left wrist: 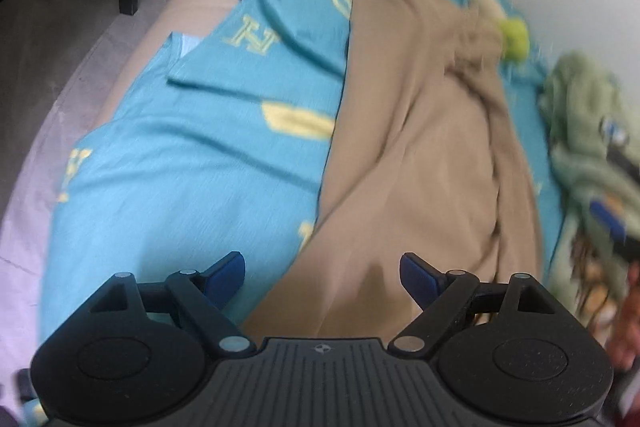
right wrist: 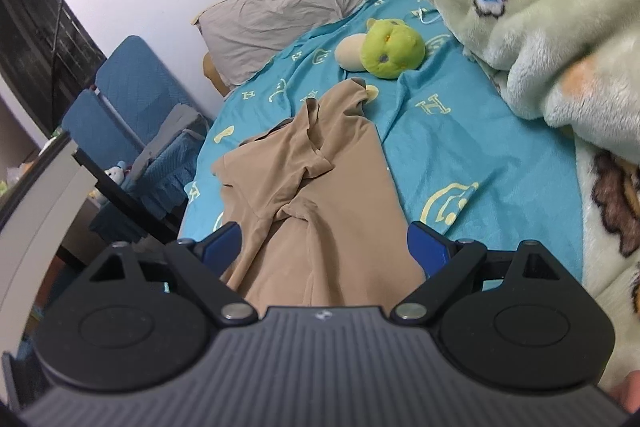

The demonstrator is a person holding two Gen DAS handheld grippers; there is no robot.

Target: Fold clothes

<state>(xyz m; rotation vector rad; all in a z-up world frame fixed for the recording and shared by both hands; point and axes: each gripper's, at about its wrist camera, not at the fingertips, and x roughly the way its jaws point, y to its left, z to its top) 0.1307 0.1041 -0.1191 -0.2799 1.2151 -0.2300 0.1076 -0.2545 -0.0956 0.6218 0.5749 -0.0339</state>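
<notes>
On bed (right wrist: 500, 155), one tan garment (right wrist: 320, 187), one pillow (right wrist: 280, 15)

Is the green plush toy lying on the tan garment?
No. The green plush toy lies on the blue sheet just beyond the tan garment, not on it.

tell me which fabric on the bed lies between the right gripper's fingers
The tan garment. It runs straight between the open right gripper, whereas the fluffy green blanket is heaped off to the right.

teal sheet (right wrist: 460, 147) | grey pillow (right wrist: 280, 15) | green plush toy (right wrist: 392, 49) | fleece blanket (right wrist: 540, 27) | blue chair (right wrist: 132, 95)
</notes>
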